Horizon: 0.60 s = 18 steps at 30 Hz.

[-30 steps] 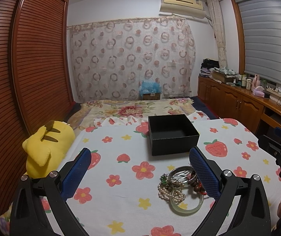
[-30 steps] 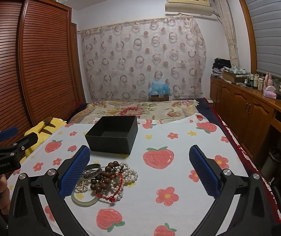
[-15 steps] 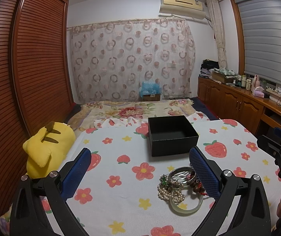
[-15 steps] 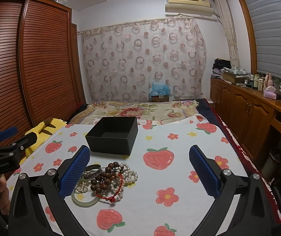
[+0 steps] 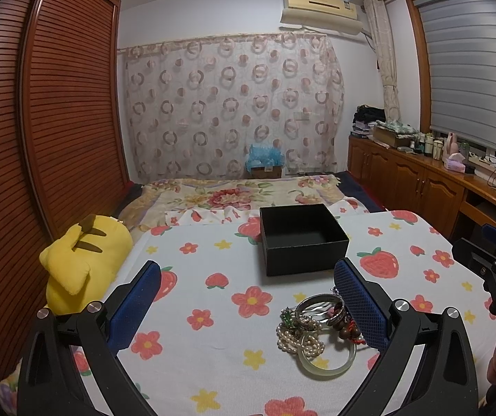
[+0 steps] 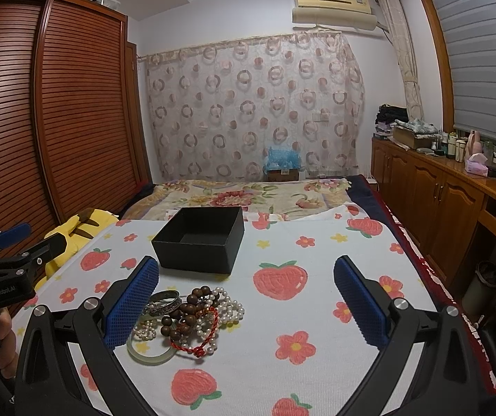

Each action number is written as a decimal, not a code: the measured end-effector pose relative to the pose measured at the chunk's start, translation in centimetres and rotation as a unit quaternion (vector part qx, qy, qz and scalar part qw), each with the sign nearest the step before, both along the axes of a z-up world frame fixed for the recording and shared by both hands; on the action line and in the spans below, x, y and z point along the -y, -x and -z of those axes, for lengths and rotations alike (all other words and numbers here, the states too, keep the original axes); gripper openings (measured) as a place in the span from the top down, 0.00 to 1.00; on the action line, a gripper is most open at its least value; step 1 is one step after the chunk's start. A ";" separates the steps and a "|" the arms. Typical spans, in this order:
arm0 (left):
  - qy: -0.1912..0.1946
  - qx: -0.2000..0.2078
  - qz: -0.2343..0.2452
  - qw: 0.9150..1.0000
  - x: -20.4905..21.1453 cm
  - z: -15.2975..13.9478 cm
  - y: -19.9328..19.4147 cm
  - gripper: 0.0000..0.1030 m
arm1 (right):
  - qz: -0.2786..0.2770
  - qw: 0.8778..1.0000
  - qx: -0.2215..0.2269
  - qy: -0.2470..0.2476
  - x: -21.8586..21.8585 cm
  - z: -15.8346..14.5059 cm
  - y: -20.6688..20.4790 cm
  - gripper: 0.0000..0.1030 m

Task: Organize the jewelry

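Observation:
A tangled heap of jewelry (image 5: 317, 329) (image 6: 185, 319) lies on the strawberry-print cloth: pearl strands, silver bangles, brown wooden beads, a red cord bracelet and a pale green bangle (image 5: 327, 357) (image 6: 151, 352). Behind it stands an open black box (image 5: 301, 239) (image 6: 199, 239) with nothing inside. My left gripper (image 5: 248, 306) is open, its right finger beside the heap. My right gripper (image 6: 244, 306) is open too, its left finger next to the heap. Each gripper shows at the edge of the other's view, held by a hand.
A yellow plush toy (image 5: 81, 260) lies at the left edge of the cloth beside a slatted wardrobe (image 5: 57, 121). A flowered blanket (image 5: 234, 194) covers the bed behind the box. Wooden cabinets (image 6: 438, 201) with clutter line the right wall.
Both views have hardly shifted. The left gripper has drifted very slightly; the jewelry and box lie where they were.

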<state>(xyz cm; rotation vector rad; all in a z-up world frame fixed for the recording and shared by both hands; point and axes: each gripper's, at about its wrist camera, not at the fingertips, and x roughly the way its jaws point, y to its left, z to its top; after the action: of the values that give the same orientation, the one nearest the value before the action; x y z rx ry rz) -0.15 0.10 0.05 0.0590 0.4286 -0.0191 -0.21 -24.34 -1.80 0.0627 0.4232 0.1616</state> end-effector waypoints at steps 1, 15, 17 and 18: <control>0.000 0.000 0.000 1.000 0.0 0.0 0.0 0.06 | 0.000 1.000 0.000 0.000 0.0 0.0 0.0 0.02; 0.001 0.000 0.000 1.000 -0.4 -1.0 0.1 0.06 | -0.003 1.000 0.001 0.002 -0.2 -0.2 0.4 0.02; 0.001 -0.002 -0.001 1.000 -0.5 -1.3 0.2 0.06 | -0.004 1.000 0.000 0.002 -0.7 -1.0 0.2 0.02; 0.001 -0.003 0.000 1.000 -0.6 -1.4 0.1 0.06 | -0.006 1.000 -0.002 0.001 -0.8 -1.0 0.1 0.02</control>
<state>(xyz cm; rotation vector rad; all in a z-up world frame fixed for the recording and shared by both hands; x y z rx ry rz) -0.20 0.72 1.50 0.0571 0.4356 -0.0189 -0.27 -23.54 -0.80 0.0581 0.4275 0.1735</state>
